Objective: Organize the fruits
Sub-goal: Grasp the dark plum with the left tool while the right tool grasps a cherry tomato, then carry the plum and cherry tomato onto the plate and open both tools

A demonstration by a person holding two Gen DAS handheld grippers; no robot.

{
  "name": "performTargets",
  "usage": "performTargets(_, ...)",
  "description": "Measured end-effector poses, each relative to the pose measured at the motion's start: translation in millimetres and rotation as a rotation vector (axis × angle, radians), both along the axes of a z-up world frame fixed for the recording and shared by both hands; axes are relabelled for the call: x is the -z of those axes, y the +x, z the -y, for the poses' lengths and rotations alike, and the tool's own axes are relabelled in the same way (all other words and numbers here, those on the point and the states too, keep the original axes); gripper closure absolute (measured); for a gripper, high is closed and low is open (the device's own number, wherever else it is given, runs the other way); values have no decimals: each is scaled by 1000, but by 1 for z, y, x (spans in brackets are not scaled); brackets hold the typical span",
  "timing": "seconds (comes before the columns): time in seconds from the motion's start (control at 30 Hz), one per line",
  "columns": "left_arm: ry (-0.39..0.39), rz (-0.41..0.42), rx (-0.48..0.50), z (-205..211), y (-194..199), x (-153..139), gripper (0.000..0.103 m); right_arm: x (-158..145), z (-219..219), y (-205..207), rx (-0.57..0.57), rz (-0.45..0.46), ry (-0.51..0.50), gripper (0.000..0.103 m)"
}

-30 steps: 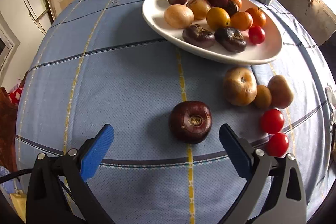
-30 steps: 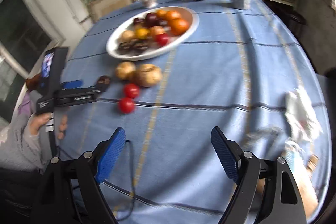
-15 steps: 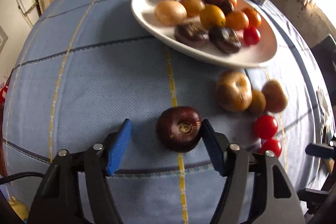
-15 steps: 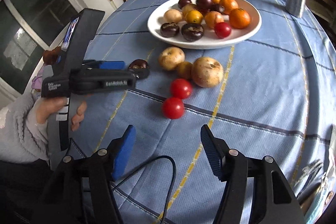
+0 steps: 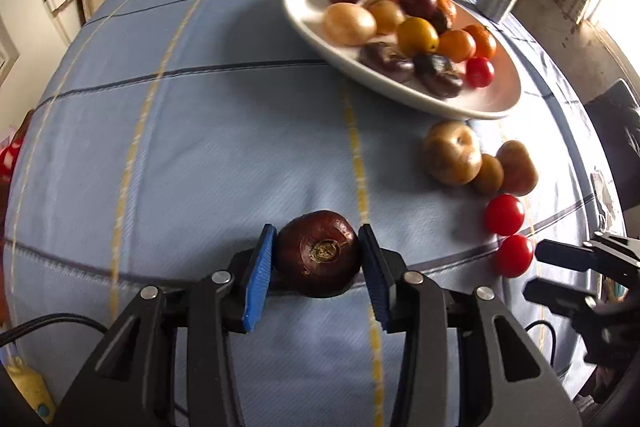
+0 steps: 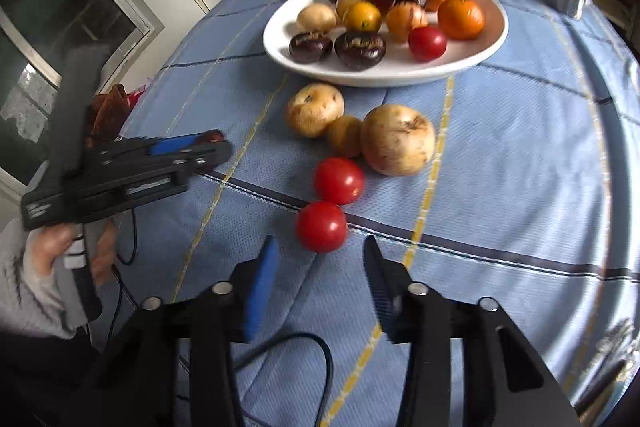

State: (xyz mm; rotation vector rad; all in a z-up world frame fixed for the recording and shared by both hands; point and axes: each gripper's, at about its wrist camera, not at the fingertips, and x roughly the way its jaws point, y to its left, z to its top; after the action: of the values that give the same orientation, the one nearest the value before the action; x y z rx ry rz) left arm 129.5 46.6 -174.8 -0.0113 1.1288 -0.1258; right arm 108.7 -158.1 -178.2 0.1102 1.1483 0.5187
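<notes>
- Cluttered storeroom backdrop, round table [image 5: 224, 131] under a blue checked cloth; white plate [image 5: 304, 15] at the far side already loaded with fruit.
- Left gripper [image 5: 318, 259]: fingers narrowed onto the dark purple fruit [image 5: 318, 259], blue pads touching both its flanks, stem scar facing the camera. Fruit sits between the pads near their tips, apparently still at cloth level.
- Right gripper [image 6: 318, 275]: fingers set wide, holding nothing, with the near red tomato [image 6: 321, 225] just ahead of the gap, touching neither pad.
- Second tomato [image 6: 338, 180] and three tan fruits [image 6: 398, 139] lie loose between the grippers and the plate.
- Risks, my read: round glossy skin gripped near the tips could squirt out on lift; plate is crowded, so a drop-in could knock fruit over the rim; right fingers closing could nudge the tomato and roll it away.
</notes>
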Motion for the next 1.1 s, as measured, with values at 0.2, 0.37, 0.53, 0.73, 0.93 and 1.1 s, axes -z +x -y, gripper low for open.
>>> performTargets(0.2, 5, 2, -28, -13, -8, -5, 62, 6, -7, 9, -15, 0, 0, 72)
performTargets(0.37, 1, 16, -28, -10, -6, -13, 62, 4, -6, 9, -40, 9, -1, 73)
performTargets(0.53, -24, 89, -3, 2, 19, -51, 62, -41, 9, 11, -43, 123, -11, 73)
performTargets(0.73, -37, 222, 34, 25, 87, -112, 62, -119, 36, 72, 26, 322, -9, 73)
performTargets(0.93, -2, 230, 51, 46, 148, -110, 62, -108, 38, 137, 59, 338, -35, 73)
performTargets(1.1, 0, 157, 30, 44, 174, -69, 62, -73, 34, 172, 86, 276, -46, 73)
